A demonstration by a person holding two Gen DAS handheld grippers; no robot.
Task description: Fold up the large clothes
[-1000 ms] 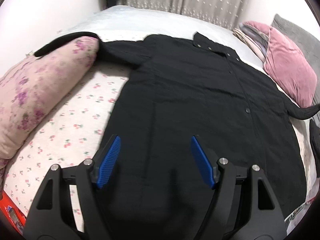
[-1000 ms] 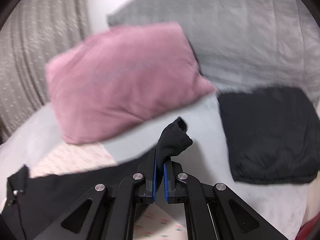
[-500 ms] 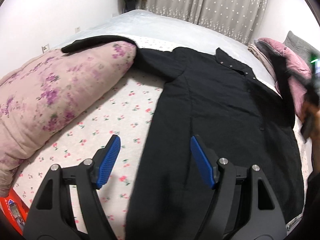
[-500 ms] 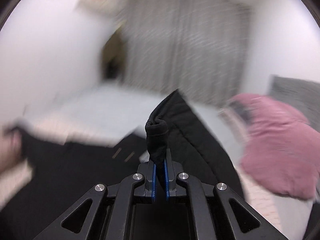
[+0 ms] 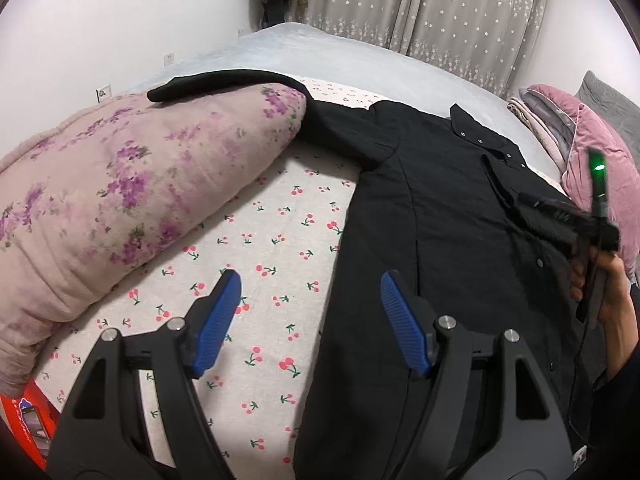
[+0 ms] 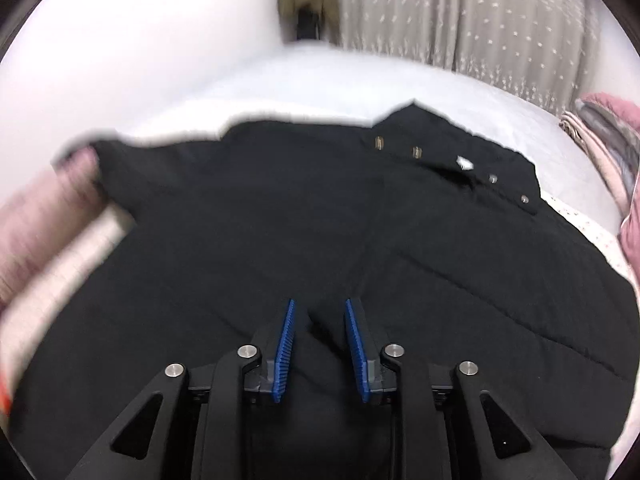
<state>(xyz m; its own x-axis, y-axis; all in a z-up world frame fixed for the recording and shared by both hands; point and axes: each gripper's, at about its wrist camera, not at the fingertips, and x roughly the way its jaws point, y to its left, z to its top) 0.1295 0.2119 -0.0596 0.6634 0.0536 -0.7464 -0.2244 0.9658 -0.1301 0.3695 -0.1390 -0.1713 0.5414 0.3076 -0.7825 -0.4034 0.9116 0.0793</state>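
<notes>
A large black button-front coat [image 5: 448,216] lies spread on the bed, collar at the far end. Its left sleeve [image 5: 224,82] is draped over a rolled floral quilt. My left gripper [image 5: 310,300] is open and empty, hovering over the cherry-print sheet at the coat's left edge. My right gripper [image 6: 320,336] is partly open, low over the coat's middle [image 6: 280,220], with the folded-in right sleeve lying under it. It also shows in the left wrist view [image 5: 560,220], held in a hand over the coat's right side.
A rolled pink floral quilt [image 5: 120,200] lies along the left of the bed. Pink and grey pillows [image 5: 592,168] are stacked at the right. Curtains [image 5: 440,12] hang behind the bed. An orange item [image 5: 24,420] sits at the near left edge.
My right gripper carried the right sleeve from beside the pink pillow over onto the coat body and opened, letting it go. My left gripper shifted left, off the coat toward the sheet.
</notes>
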